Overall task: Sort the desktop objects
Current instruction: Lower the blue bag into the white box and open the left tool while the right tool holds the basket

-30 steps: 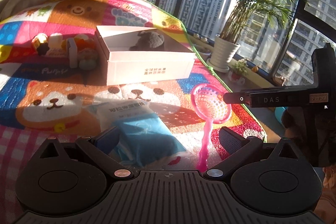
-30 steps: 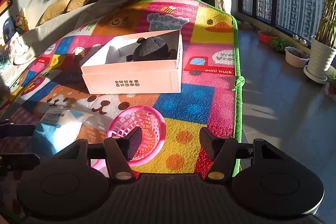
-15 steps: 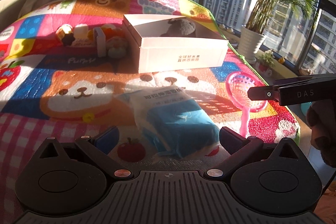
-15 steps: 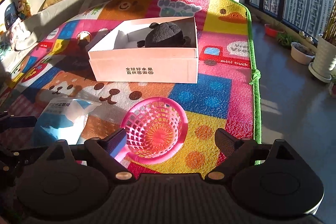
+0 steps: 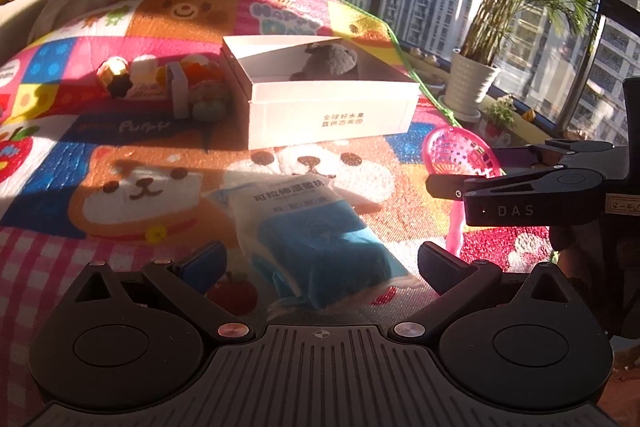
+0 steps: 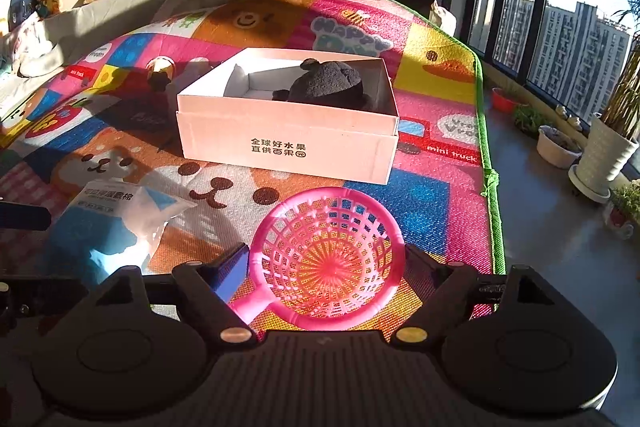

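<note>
One colourful play mat (image 6: 436,211) carries a white box (image 6: 288,143) holding a dark plush (image 6: 328,83). Nearer lie a blue packet (image 5: 320,243) and pink strainer (image 6: 328,259). The left hand-held gripper (image 5: 320,263) gapes around the packet; the right hand-held gripper (image 6: 324,267), its jaws just narrowing, brackets the strainer, contact unclear.

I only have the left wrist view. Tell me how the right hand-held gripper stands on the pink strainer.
Observer: The right hand-held gripper has a finger on each side of the strainer bowl; its jaws have just been closing.
Operator: Say whether it grips.
Observer: Cannot tell; the pads sit right at the rim, and the strainer lies on the mat.
Operator: Report the box.
Observer: The dark plush toy fills the right end of the box; the left end's floor is bare.
</note>
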Tool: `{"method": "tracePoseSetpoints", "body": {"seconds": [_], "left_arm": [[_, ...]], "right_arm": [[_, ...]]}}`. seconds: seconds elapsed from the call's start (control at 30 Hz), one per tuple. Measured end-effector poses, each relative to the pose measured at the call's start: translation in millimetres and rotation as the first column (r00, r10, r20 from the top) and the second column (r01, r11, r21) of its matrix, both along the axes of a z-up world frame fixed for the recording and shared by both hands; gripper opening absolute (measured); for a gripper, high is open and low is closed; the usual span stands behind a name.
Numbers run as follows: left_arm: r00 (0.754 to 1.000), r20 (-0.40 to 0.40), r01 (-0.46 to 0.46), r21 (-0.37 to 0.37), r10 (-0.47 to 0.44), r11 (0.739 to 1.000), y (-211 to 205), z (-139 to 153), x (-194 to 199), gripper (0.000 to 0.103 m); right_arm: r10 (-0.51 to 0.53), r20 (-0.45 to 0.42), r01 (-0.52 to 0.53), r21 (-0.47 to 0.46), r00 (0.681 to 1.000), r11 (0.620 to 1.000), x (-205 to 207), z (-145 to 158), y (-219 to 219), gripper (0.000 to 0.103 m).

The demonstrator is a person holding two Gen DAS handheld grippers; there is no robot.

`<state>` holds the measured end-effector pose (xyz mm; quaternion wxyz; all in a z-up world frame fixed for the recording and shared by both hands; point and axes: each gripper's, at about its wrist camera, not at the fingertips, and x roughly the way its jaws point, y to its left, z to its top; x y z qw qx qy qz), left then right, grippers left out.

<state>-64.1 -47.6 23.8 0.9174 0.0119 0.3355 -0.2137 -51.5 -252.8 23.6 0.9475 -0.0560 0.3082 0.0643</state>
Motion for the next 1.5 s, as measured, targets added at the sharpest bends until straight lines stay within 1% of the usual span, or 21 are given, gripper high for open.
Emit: {"method": "tracePoseSetpoints", "body": {"seconds": [0.07, 0.13, 0.2, 0.27, 0.33, 0.37, 0.47, 0.57, 0.67, 0.77, 0.83, 0.93, 1.0, 1.07, 1.23, 1.27, 1.33, 1.37, 1.4, 1.47, 1.5], "left_arm": [[1.0, 0.015, 0.0, 0.032, 0.0, 0.999, -12, 0, 4, 0.103], [1.0, 0.028, -0.009, 0.089, 0.006, 0.996, -24, -5, 11, 0.103], [0.999, 0.029, -0.041, 0.138, 0.037, 0.99, -30, -11, 19, 0.103], [0.999, 0.019, -0.051, 0.14, 0.049, 0.989, -29, -14, 24, 0.101], [0.998, 0.031, -0.064, 0.155, 0.06, 0.986, -28, -15, 23, 0.09], [0.997, 0.038, -0.068, 0.164, 0.062, 0.984, -27, -15, 23, 0.079], [0.998, 0.022, -0.059, 0.17, 0.056, 0.984, -23, -16, 21, 0.064], [0.999, 0.04, -0.042, 0.2, 0.035, 0.979, -21, -16, 14, 0.059], [0.998, 0.054, -0.031, 0.207, 0.02, 0.978, -17, -10, 6, 0.058], [0.995, 0.098, -0.046, 0.205, 0.027, 0.978, -11, 4, 1, 0.058], [0.989, 0.145, -0.068, 0.192, 0.04, 0.979, -8, 20, 3, 0.058], [0.975, 0.216, -0.095, 0.169, 0.057, 0.981, -8, 46, 13, 0.058], [0.964, 0.257, -0.104, 0.141, 0.065, 0.984, -13, 64, 30, 0.058], [0.958, 0.277, -0.11, 0.105, 0.078, 0.988, -21, 77, 54, 0.058], [0.957, 0.28, -0.088, 0.036, 0.075, 0.995, -47, 87, 130, 0.058], [0.96, 0.271, -0.079, 0.022, 0.071, 0.997, -51, 85, 145, 0.06], [0.971, 0.233, -0.053, -0.007, 0.054, 0.999, -55, 75, 176, 0.069], [0.974, 0.218, -0.056, -0.014, 0.058, 0.998, -54, 70, 185, 0.08], [0.974, 0.213, -0.072, -0.018, 0.074, 0.997, -49, 66, 188, 0.09], [0.968, 0.231, -0.095, -0.027, 0.099, 0.995, -35, 60, 181, 0.097], [0.965, 0.237, -0.109, -0.026, 0.112, 0.994, -26, 57, 175, 0.098]], "right_arm": [[0.004, 0.025, -0.004, -0.007, 1.0, 1.0, -4, 4, -3, 0.083], [0.002, 0.043, -0.001, -0.012, 0.999, 1.0, -7, 8, -6, 0.083], [0.001, 0.052, 0.0, -0.007, 0.999, 1.0, -9, 10, -9, 0.083], [0.005, 0.055, -0.005, -0.002, 0.998, 1.0, -10, 11, -11, 0.083], [0.012, 0.057, -0.012, 0.0, 0.998, 1.0, -13, 12, -12, 0.083], [0.016, 0.059, -0.017, 0.003, 0.998, 1.0, -14, 12, -12, 0.083], [0.029, 0.063, -0.03, 0.017, 0.998, 0.999, -17, 15, -11, 0.083], [0.048, 0.081, -0.05, 0.025, 0.996, 0.998, -21, 22, -9, 0.083], [0.066, 0.111, -0.068, 0.02, 0.992, 0.997, -27, 32, -8, 0.083], [0.069, 0.134, -0.073, 0.023, 0.989, 0.997, -30, 43, -9, 0.083], [0.068, 0.155, -0.074, 0.035, 0.986, 0.997, -31, 54, -12, 0.083], [0.057, 0.223, -0.065, 0.03, 0.973, 0.997, -27, 75, -17, 0.083], [0.038, 0.283, -0.049, 0.034, 0.958, 0.998, -21, 93, -23, 0.083], [0.018, 0.326, -0.037, 0.053, 0.945, 0.998, -11, 110, -31, 0.083], [-0.009, 0.364, -0.028, 0.094, 0.931, 0.995, 28, 133, -48, 0.083], [-0.011, 0.362, -0.027, 0.099, 0.932, 0.995, 39, 135, -50, 0.083], [-0.01, 0.352, -0.026, 0.099, 0.936, 0.995, 60, 136, -52, 0.083], [-0.013, 0.346, -0.02, 0.091, 0.938, 0.996, 72, 135, -52, 0.083], [-0.014, 0.339, -0.013, 0.079, 0.941, 0.997, 83, 134, -50, 0.083], [-0.009, 0.32, -0.009, 0.055, 0.947, 0.998, 105, 132, -46, 0.083], [0.001, 0.308, -0.015, 0.044, 0.951, 0.999, 115, 130, -43, 0.083]]}}
